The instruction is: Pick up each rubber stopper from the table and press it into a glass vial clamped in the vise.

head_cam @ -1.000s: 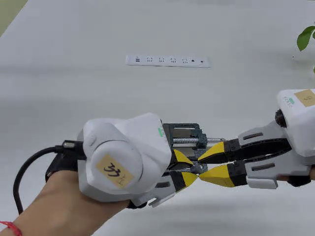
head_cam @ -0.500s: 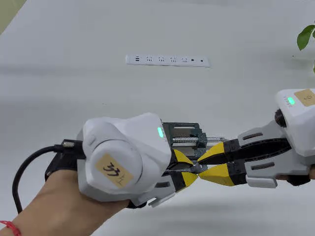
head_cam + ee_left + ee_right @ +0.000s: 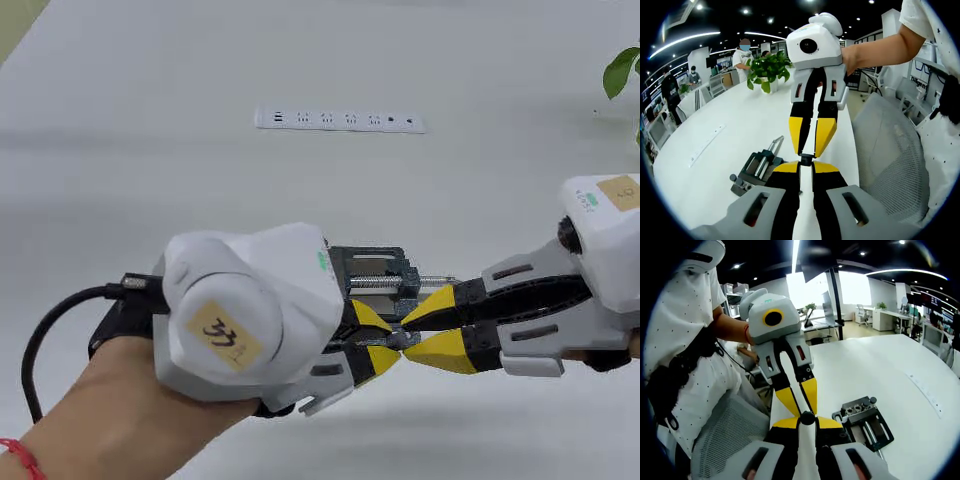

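Note:
A small dark rubber stopper (image 3: 398, 340) hangs above the table between two gripper tips that meet nose to nose. My left gripper (image 3: 388, 342) comes in from the left, its yellow jaws closed on the stopper (image 3: 806, 160). My right gripper (image 3: 409, 338) comes in from the right and is also shut on the stopper (image 3: 807, 418). Just behind the tips stands the dark metal vise (image 3: 372, 272). Glass vials (image 3: 858, 410) sit upright in the vise (image 3: 866, 422) jaws. In the left gripper view the vise (image 3: 756, 170) lies to the lower left.
A white power strip (image 3: 340, 121) lies on the table farther back. A potted plant (image 3: 767, 70) stands at the far right edge, its leaf (image 3: 621, 74) showing. A mesh chair (image 3: 887, 145) sits beside the table. Several people stand in the background.
The left gripper's white body has tipped slightly and shifted a little left. Both sets of tips stay together at the stopper in front of the vise.

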The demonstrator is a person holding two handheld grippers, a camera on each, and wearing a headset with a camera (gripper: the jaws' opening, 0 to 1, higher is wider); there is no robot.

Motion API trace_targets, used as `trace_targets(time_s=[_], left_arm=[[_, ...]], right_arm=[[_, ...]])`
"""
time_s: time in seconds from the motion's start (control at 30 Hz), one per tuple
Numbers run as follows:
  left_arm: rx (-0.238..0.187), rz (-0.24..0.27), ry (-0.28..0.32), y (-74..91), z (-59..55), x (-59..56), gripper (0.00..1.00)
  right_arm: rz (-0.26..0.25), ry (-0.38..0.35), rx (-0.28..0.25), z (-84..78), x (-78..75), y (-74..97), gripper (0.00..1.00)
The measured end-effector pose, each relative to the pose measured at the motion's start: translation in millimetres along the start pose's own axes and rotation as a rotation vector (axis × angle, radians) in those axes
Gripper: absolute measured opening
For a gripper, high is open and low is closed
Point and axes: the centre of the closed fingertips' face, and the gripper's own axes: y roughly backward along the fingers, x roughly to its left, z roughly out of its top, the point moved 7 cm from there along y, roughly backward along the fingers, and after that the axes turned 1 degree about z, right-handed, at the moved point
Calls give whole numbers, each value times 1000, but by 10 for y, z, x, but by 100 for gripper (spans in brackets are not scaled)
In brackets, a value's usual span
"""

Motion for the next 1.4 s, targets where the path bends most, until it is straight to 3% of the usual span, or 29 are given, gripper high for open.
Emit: trace_targets(time_s=[0.4,1.17,1.4], left_arm=[[-16,-2,31,17,-14,17,5],[-15,2,12,46,-91,1,5],[-23,0,17,56,-97,-17,12]], right_arm=[[-7,26,-9,16,-10,-2,5],[-8,21,14,33,20,-65,5],[-10,15,21,49,0,-72,5]])
